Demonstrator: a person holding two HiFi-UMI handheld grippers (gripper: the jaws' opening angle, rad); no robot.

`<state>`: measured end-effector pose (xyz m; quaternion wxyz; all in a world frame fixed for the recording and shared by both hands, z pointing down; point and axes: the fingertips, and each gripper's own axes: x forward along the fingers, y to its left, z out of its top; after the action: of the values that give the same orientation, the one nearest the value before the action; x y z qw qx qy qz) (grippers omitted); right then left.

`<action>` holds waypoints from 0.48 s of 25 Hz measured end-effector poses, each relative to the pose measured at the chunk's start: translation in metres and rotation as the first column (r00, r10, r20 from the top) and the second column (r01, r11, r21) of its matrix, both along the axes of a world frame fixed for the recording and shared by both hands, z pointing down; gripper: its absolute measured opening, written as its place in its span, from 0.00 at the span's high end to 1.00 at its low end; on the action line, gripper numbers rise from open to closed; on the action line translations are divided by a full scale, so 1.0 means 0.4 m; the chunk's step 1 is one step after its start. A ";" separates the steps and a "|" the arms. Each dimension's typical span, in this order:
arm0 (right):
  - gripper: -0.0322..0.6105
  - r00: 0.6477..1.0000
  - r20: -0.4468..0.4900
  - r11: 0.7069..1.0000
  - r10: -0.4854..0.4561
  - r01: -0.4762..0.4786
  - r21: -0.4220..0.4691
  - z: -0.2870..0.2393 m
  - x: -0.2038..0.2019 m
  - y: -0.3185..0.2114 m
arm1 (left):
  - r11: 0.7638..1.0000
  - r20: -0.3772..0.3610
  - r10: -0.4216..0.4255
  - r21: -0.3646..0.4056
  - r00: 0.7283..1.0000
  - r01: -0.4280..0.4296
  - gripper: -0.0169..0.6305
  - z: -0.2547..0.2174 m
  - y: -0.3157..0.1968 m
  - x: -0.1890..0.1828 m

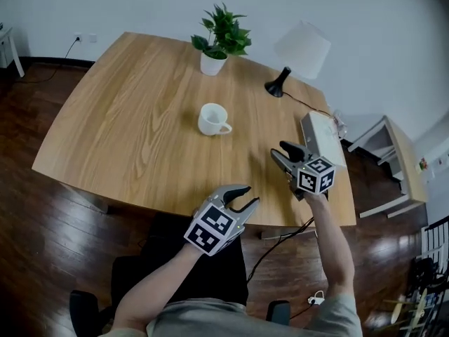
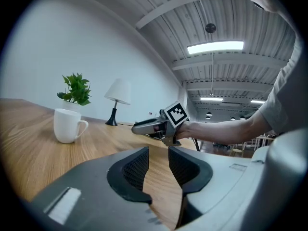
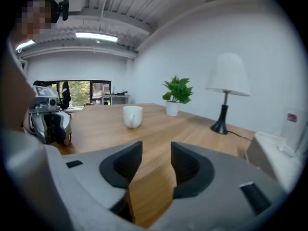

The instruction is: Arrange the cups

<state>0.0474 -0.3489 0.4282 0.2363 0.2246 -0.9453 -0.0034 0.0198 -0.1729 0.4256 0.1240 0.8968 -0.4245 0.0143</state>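
A single white cup (image 1: 212, 119) with a handle stands upright near the middle of the wooden table (image 1: 126, 118); it also shows as the cup (image 2: 67, 124) at left and the cup (image 3: 133, 116) straight ahead. My left gripper (image 1: 248, 196) hovers at the table's near edge, well short of the cup, jaws open and empty; the left gripper (image 2: 158, 165) faces across the tabletop. My right gripper (image 1: 280, 151) hangs over the table's right part, to the right of and nearer than the cup, open with only wood between its fingers; the right gripper (image 3: 156, 161) points toward the cup.
A potted plant (image 1: 219, 39) and a white table lamp (image 1: 300, 52) stand at the far edge. A white box (image 1: 323, 137) lies at the table's right edge, just beyond my right gripper. A small side table (image 1: 395, 161) stands to the right on the dark floor.
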 end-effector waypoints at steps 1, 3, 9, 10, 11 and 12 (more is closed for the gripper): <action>0.67 1.000 -0.012 1.000 -0.022 0.022 -0.011 0.024 -0.034 0.009 | 1.000 -0.001 0.000 0.000 1.000 0.000 0.76 0.000 -0.002 -0.001; 0.67 0.998 -0.039 0.998 -0.052 0.051 -0.035 0.067 -0.090 0.016 | 1.000 -0.005 0.000 -0.003 1.000 0.000 0.76 0.001 -0.002 -0.002; 0.67 0.993 -0.013 0.993 -0.120 0.120 -0.020 0.066 -0.249 0.042 | 1.000 -0.019 0.002 -0.011 1.000 -0.002 0.76 -0.003 0.004 -0.006; 0.67 0.990 -0.017 0.990 -0.139 0.139 0.012 0.049 -0.281 0.046 | 1.000 -0.020 0.000 -0.010 1.000 -0.001 0.76 -0.005 0.003 -0.007; 0.67 0.987 -0.030 0.986 -0.157 0.158 0.048 0.035 -0.311 0.050 | 1.000 -0.020 -0.001 -0.009 1.000 0.001 0.76 -0.006 0.002 -0.007; 0.67 0.984 -0.052 0.981 -0.172 0.176 0.084 0.026 -0.339 0.052 | 1.000 -0.020 -0.001 -0.008 1.000 0.001 0.76 -0.006 0.001 -0.007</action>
<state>-0.0883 -0.3280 0.4385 0.2457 0.1513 -0.9548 -0.0706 0.0170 -0.1726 0.4234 0.1320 0.8961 -0.4237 0.0069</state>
